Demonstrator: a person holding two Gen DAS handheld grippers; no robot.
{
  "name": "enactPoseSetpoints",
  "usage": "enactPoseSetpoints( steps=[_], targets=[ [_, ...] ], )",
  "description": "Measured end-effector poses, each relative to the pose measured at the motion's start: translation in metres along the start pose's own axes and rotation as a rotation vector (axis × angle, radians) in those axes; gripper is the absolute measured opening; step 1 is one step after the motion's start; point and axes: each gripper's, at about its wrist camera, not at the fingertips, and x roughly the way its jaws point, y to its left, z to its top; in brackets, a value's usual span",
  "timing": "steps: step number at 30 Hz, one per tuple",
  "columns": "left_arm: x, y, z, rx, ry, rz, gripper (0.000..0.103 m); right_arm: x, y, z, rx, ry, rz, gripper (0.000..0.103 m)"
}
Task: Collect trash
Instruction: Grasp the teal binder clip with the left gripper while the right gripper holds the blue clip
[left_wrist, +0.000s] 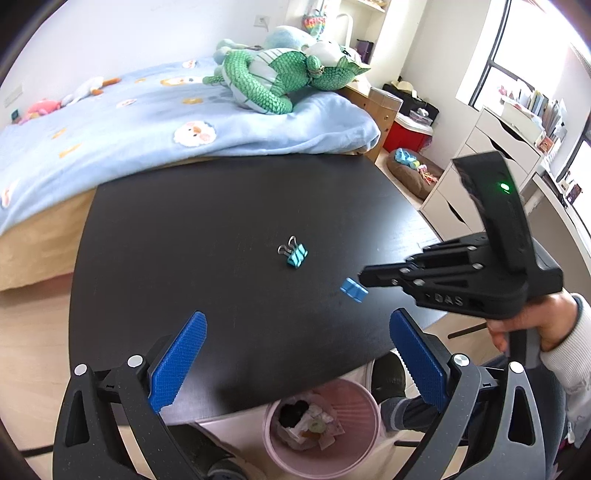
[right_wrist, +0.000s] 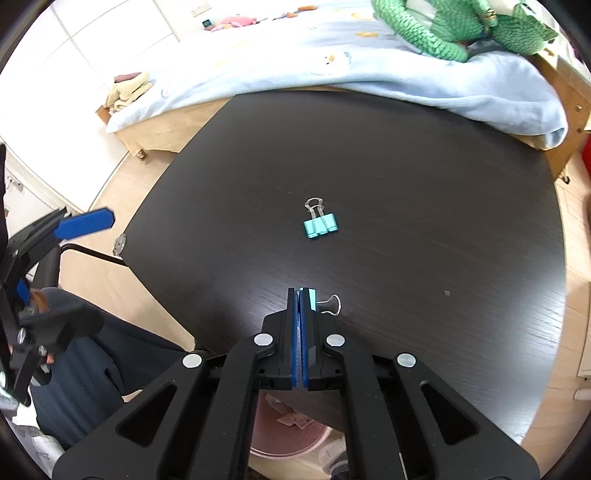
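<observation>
Two light blue binder clips are in play on a black round table (left_wrist: 184, 229). One binder clip (left_wrist: 293, 251) lies free at the table's middle; it also shows in the right wrist view (right_wrist: 320, 223). My right gripper (right_wrist: 300, 295) is shut on the second binder clip (right_wrist: 314, 300), whose wire handle sticks out to the right; in the left wrist view this clip (left_wrist: 354, 290) hangs at the tip of the right gripper (left_wrist: 364, 277) just above the table. My left gripper (left_wrist: 297, 332) is open and empty over the table's near edge.
A pink trash bin (left_wrist: 321, 428) with paper scraps stands on the floor below the table's near edge; its rim shows in the right wrist view (right_wrist: 280, 446). A bed with a blue blanket (left_wrist: 147, 122) and a green plush toy (left_wrist: 280, 77) lies behind the table. White drawers (left_wrist: 480, 162) stand at right.
</observation>
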Motion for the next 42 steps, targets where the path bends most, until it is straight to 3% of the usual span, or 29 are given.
enactPoseSetpoints(
  steps=[15,22,31,33,37,42],
  targets=[
    [0.064,0.002,0.056,0.094,0.108,-0.050,0.095,-0.026,-0.024,-0.011,0.036,-0.024,-0.057,0.001],
    [0.099,0.003,0.064,0.102,0.153,-0.083,0.095,-0.029,-0.033,-0.016,0.051,-0.024,-0.066,0.001],
    [0.133,0.012,0.060,0.053,0.214,-0.107,0.057,-0.025,-0.042,-0.020,0.063,-0.018,-0.068,0.001],
    [0.135,0.013,0.059,0.046,0.216,-0.111,0.055,-0.023,-0.043,-0.020,0.065,-0.016,-0.067,0.001],
    [0.139,0.013,0.059,0.041,0.223,-0.116,0.041,-0.020,-0.044,-0.020,0.065,-0.012,-0.065,0.001],
    [0.140,0.013,0.059,0.042,0.225,-0.114,0.031,-0.018,-0.044,-0.021,0.064,-0.011,-0.061,0.001]
  ],
)
